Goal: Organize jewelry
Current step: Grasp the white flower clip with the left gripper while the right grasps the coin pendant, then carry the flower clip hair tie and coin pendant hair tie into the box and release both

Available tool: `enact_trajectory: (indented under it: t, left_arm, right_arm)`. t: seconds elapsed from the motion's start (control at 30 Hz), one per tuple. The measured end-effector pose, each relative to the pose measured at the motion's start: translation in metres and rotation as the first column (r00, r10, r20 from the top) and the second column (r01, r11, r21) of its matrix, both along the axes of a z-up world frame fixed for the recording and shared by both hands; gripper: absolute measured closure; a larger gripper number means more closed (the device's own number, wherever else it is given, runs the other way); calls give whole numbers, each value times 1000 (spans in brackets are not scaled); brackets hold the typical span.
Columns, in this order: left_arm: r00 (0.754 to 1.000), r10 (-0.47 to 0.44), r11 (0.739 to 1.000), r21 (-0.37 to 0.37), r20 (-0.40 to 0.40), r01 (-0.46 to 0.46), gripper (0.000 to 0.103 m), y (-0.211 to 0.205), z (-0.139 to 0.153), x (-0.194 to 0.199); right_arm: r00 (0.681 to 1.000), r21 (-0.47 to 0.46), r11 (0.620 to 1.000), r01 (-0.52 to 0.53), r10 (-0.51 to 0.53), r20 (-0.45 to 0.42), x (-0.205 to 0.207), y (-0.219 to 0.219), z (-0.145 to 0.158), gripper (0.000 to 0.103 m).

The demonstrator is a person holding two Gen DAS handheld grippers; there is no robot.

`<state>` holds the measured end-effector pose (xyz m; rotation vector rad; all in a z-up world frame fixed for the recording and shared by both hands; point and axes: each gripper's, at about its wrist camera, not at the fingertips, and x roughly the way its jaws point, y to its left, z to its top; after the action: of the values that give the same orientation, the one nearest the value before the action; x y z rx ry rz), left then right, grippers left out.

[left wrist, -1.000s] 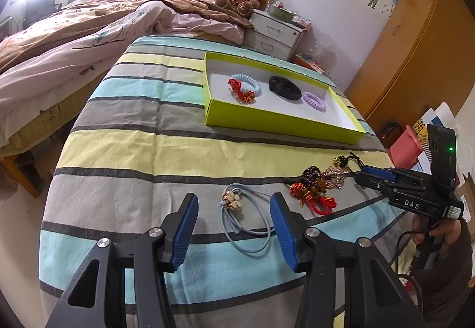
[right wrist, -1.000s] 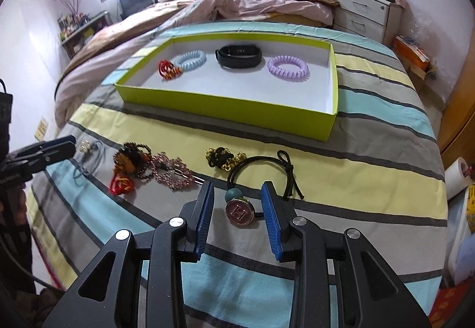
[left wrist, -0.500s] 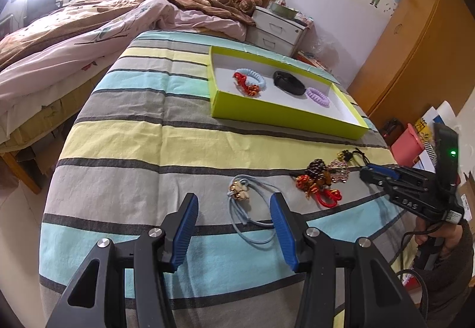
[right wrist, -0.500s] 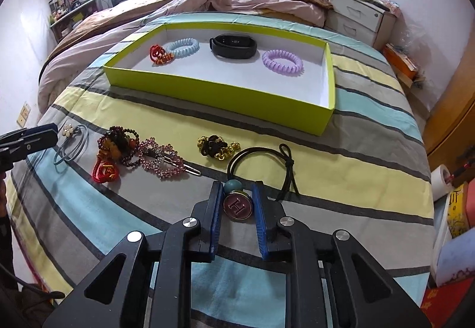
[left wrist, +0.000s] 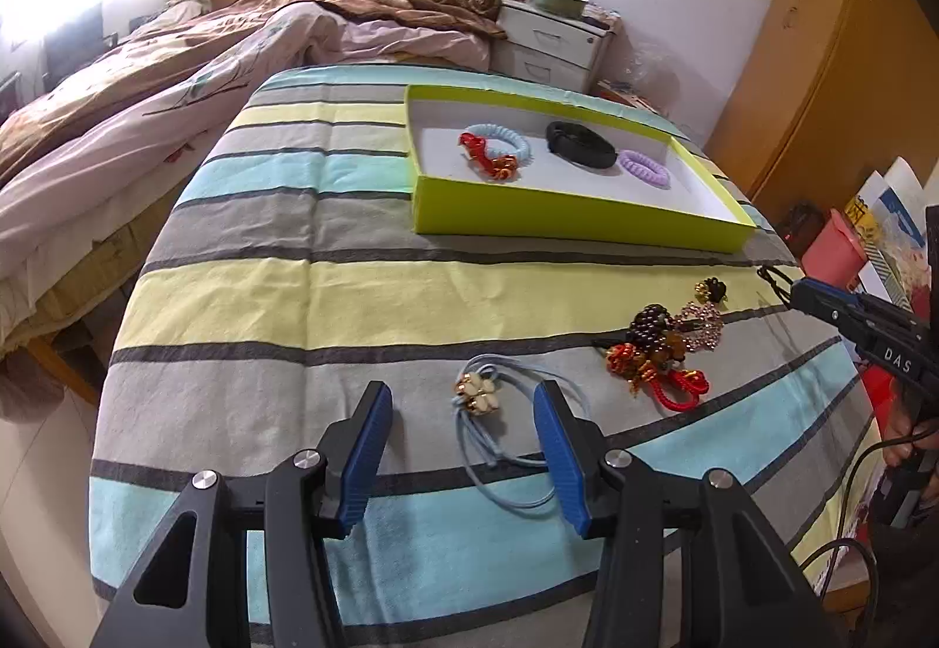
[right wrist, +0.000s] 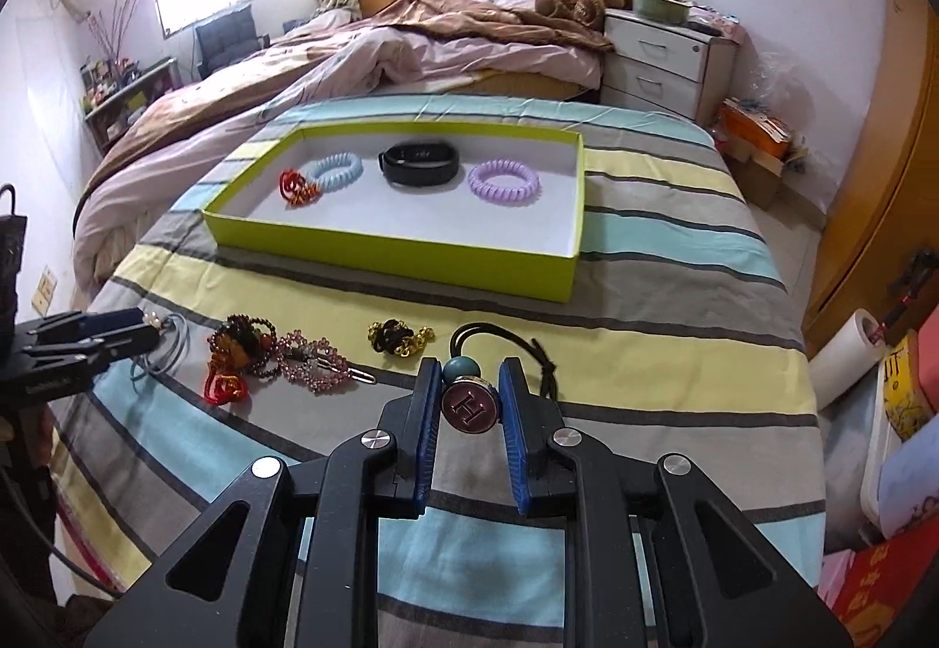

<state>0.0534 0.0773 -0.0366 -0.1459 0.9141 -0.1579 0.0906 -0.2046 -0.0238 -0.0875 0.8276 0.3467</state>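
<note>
My right gripper (right wrist: 469, 384) is shut on the round "H" charm (right wrist: 469, 408) of a black hair tie (right wrist: 506, 340), whose loop trails on the striped cloth ahead. My left gripper (left wrist: 462, 392) stands open just above a light blue hair tie with a flower charm (left wrist: 478, 395). The tie lies between its fingers, untouched. Between the two grippers lie a bead bracelet with a red knot (right wrist: 240, 348), a pink rhinestone clip (right wrist: 317, 354) and a black-and-gold tie (right wrist: 399, 337). The green tray (right wrist: 399, 260) beyond holds a blue coil (right wrist: 334, 169), a black band (right wrist: 419, 164) and a purple coil (right wrist: 505, 181).
The striped cloth covers a table whose near edge curves below both grippers. A bed with a rumpled quilt (left wrist: 176, 78) runs along the left. A white nightstand (right wrist: 663, 55) stands behind. A wooden wardrobe (left wrist: 833, 61) and boxes (right wrist: 904, 401) stand at the right.
My right gripper closed on the "H" charm and rose a little with it. The left gripper stayed open over the blue hair tie, barely moving.
</note>
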Motion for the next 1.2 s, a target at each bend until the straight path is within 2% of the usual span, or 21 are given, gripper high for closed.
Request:
enact_trajectory:
  t: [0.13,0.3,0.5,0.53,0.83,1.2]
  left_arm:
    - [1000,-5,1000,21,-4,5,54,-3,-1,3]
    - [1000,-2,995,99,1,2,69,-9,-2,5]
    - [1000,-2,994,113,3,1,82,-9,-1,3]
    - [1000,1,994,113,3,-1,86,-9,-2,3]
    - [1000,-3,993,120,17,1,86,-11,3,-1]
    - [997,-28,993,119,70,19,86,-16,30,-4]
  right_arm:
    - [1000,19,1000,11,-11,6,-3,-4,2,82]
    - [1000,32,999,18,-19,9,-5,-4,2,82]
    - [1000,40,999,18,-18,8,-6,-6,2,82]
    - [1000,41,999,17,-17,7,-7,-6,2,82]
    - [1000,42,999,18,-19,9,-8,-7,3,82]
    - [999,43,999,18,-20,30,-11,-7,13,82]
